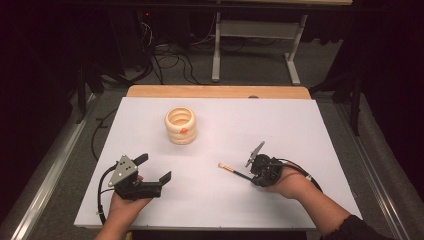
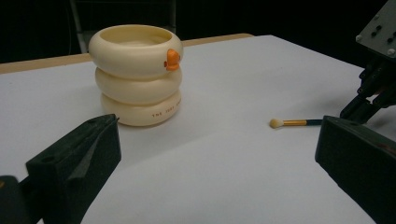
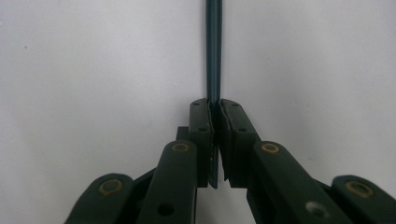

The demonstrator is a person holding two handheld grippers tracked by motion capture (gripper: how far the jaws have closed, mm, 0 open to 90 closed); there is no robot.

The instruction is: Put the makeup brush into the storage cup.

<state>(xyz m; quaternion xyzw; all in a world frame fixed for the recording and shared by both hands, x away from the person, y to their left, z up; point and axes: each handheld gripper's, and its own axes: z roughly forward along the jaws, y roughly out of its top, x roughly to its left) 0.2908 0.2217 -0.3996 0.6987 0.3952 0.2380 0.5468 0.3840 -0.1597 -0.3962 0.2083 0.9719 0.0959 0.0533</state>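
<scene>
A cream holder [image 1: 181, 126] made of three stacked rings, with a small orange beak on its side, stands upright at the back middle of the white sheet; in the left gripper view the holder [image 2: 135, 74] is ahead and to the left. A thin brush [image 1: 227, 168] with a pale tip, an orange band and a dark handle lies on the sheet. My right gripper [image 1: 248, 176] is shut on its handle end, and in the right gripper view the handle [image 3: 213, 56] runs straight out from the closed right gripper [image 3: 215, 105]. My left gripper [image 1: 155, 167] rests open at the front left, nothing between the jaws [image 2: 218, 140].
The white sheet [image 1: 300, 130] covers a table with a wooden strip [image 1: 220, 91] along the back. Beyond it are a dark floor with cables [image 1: 170, 62] and a white stand's legs [image 1: 255, 40]. A metal rail [image 1: 55, 165] runs along the left side.
</scene>
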